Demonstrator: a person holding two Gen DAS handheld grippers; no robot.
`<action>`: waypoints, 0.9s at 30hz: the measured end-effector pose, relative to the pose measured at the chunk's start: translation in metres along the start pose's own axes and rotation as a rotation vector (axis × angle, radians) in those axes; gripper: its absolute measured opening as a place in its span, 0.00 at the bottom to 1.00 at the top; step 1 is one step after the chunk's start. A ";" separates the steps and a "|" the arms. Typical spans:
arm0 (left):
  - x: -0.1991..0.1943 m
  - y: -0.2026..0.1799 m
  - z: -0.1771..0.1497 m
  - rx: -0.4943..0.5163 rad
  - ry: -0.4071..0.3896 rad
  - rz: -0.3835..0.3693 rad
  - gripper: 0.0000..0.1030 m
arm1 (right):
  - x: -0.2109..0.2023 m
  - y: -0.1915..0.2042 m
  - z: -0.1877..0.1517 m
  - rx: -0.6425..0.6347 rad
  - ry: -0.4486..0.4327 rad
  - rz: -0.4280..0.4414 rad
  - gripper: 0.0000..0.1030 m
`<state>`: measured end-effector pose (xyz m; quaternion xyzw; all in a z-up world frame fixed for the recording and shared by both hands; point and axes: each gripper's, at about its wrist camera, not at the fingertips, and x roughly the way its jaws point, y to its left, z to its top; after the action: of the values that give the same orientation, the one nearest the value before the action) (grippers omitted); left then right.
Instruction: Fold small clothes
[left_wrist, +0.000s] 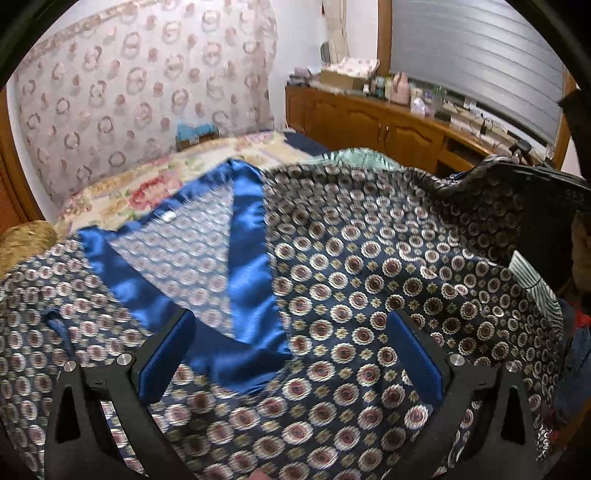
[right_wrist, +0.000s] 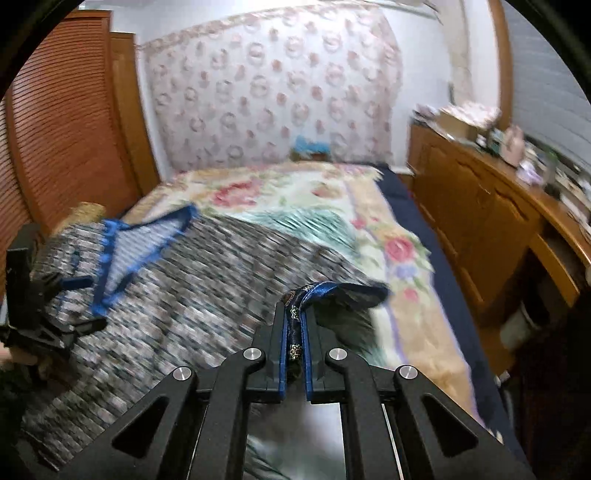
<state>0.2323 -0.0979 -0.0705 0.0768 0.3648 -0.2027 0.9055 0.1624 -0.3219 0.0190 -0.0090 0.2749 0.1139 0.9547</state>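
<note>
- 2 hand-held grippers are in view, and both work on 1 garment, a patterned robe (left_wrist: 369, 277) with a blue satin collar (left_wrist: 243, 236), spread on the bed (right_wrist: 295, 192).
- Right hand-held gripper (right_wrist: 295, 332): its jaws are almost closed and they pinch a blue-trimmed edge of the robe (right_wrist: 325, 291); the cloth is visible between the 2 blue pads.
- Left hand-held gripper (left_wrist: 291, 354): its jaws stand wide, and the pads do not press on anything. The robe lies directly under and in front of it, with the collar just ahead and a little to the left in its own view.
- The robe seems to lie with its long axis across the bed, roughly from one hand-held gripper to the other, but the blur makes this uncertain. In the right wrist view the collar sits far to the left, near the left hand-held gripper (right_wrist: 55, 306), and the pinched edge is at the right end.
- My judgement: the next move is to carry the pinched edge over toward the collar side, so the right hand is the nearer one for this fold. The left hand could then hold the collar side flat.
- Other things I count: 1 floral bedspread (right_wrist: 402, 236), 1 green striped cloth (right_wrist: 314, 221) partly under the robe, 1 wooden cabinet (right_wrist: 480, 206) beside the bed, and 1 curtain with rings (right_wrist: 266, 92) behind the bed.
</note>
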 end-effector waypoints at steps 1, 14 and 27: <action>-0.006 0.004 -0.001 -0.004 -0.007 0.005 1.00 | 0.003 0.012 0.003 -0.015 -0.005 0.025 0.06; -0.036 0.025 -0.021 -0.064 -0.049 -0.021 1.00 | 0.039 0.064 0.006 -0.085 0.046 0.159 0.48; -0.035 0.039 -0.022 -0.098 -0.019 0.018 1.00 | 0.114 0.007 0.006 0.149 0.201 0.068 0.48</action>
<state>0.2117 -0.0455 -0.0624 0.0338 0.3651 -0.1772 0.9133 0.2579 -0.2904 -0.0359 0.0601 0.3771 0.1240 0.9159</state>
